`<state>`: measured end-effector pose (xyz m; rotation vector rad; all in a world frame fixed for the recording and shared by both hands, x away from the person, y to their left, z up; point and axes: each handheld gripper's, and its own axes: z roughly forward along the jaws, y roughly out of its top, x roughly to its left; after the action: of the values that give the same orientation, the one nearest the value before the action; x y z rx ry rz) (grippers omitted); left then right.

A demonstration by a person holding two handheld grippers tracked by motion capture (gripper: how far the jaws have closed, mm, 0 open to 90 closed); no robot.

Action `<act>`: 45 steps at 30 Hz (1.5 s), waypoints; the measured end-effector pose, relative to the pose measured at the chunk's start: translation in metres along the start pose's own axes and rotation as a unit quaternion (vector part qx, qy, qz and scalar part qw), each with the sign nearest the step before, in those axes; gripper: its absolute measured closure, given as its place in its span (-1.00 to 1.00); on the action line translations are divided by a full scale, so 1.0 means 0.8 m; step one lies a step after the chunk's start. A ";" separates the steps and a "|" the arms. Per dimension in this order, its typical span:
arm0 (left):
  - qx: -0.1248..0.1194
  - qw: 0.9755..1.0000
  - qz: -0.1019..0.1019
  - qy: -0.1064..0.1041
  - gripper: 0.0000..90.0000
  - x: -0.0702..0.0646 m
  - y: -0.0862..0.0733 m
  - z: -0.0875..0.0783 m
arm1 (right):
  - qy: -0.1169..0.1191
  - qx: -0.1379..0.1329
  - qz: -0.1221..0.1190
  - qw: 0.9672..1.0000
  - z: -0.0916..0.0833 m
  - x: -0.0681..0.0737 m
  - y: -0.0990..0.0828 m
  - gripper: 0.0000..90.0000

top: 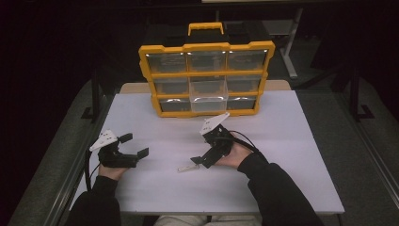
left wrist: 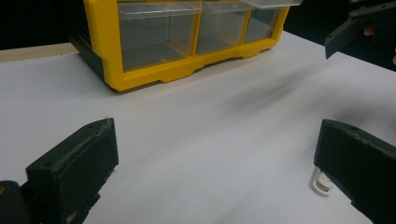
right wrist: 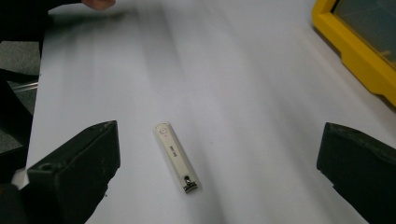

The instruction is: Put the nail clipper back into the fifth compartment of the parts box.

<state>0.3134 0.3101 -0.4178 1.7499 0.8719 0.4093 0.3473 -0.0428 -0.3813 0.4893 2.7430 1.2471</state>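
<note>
A small cream nail clipper [top: 188,166] lies flat on the white table [top: 282,141], toward the front. My right gripper [top: 201,162] is just to its right, jaws open and pointing at it. In the right gripper view the nail clipper [right wrist: 175,157] lies on the table between the wide-open jaws of my right gripper [right wrist: 219,140], untouched. My left gripper [top: 135,145] hovers open at the table's left with nothing in it. In the left gripper view, one end of the clipper [left wrist: 322,182] peeks out beside the right jaw of my left gripper [left wrist: 215,140].
A yellow organizer [top: 205,47] with clear drawers stands upright at the table's back; a middle drawer [top: 208,99] sticks out forward. Its lower corner [left wrist: 140,77] is close ahead of the left gripper. The person's dark sleeves come in over the front edge.
</note>
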 end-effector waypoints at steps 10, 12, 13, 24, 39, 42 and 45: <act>0.001 1.000 0.002 -0.003 -1.00 -0.001 0.000 0.001 | 0.013 0.024 -0.015 1.000 0.022 0.007 0.002 -1.00; 0.001 1.000 0.004 -0.003 -1.00 -0.001 0.000 0.001 | 0.015 0.030 -0.017 0.999 0.026 0.008 0.001 -1.00; 0.001 1.000 0.003 -0.003 -1.00 -0.001 0.000 0.001 | 0.017 0.031 -0.017 0.999 0.028 0.009 0.001 -1.00; 0.000 1.000 0.004 -0.004 -1.00 -0.001 0.000 0.001 | 0.026 0.056 -0.021 0.998 0.048 0.012 -0.003 -1.00; -0.003 1.000 0.007 -0.001 -1.00 -0.001 0.001 0.000 | 0.041 0.086 -0.028 0.995 0.066 0.013 -0.007 -0.42; -0.002 1.000 0.008 -0.001 -1.00 -0.001 0.001 0.000 | 0.040 0.090 -0.040 0.994 0.068 0.015 -0.008 -0.16; -0.003 1.000 0.008 0.000 -1.00 -0.001 0.001 0.000 | 0.041 0.096 -0.048 0.993 0.072 0.017 -0.009 0.06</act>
<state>0.3131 0.3093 -0.4166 1.7530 0.8561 0.4208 0.3446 -0.0018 -0.4242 0.3237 2.9329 1.0103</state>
